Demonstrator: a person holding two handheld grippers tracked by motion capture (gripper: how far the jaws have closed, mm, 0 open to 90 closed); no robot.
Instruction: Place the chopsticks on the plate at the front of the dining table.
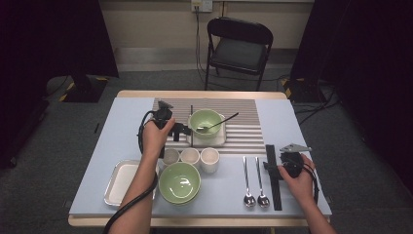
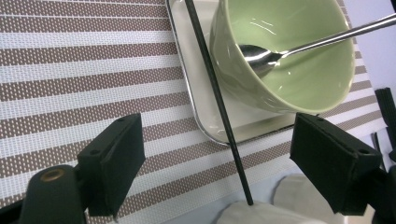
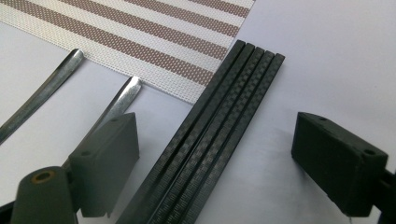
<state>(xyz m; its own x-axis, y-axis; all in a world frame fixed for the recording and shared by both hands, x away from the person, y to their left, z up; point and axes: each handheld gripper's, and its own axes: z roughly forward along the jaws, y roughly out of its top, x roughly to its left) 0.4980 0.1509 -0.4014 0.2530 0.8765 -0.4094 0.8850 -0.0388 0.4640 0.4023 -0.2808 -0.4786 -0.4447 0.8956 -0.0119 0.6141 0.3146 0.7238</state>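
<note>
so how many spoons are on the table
3. One spoon in bowl rests in the green bowl on the striped mat. Left loose spoon and right loose spoon lie side by side near the front edge, beside the black chopsticks. None seem hidden.

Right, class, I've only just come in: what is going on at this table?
A person is laying a table with a gripper in each hand. The left gripper is open by a green bowl with a spoon in it, on a small tray on the striped mat; a single black chopstick lies beside it. The right gripper is open over a bundle of black chopsticks, near two spoons.
</note>
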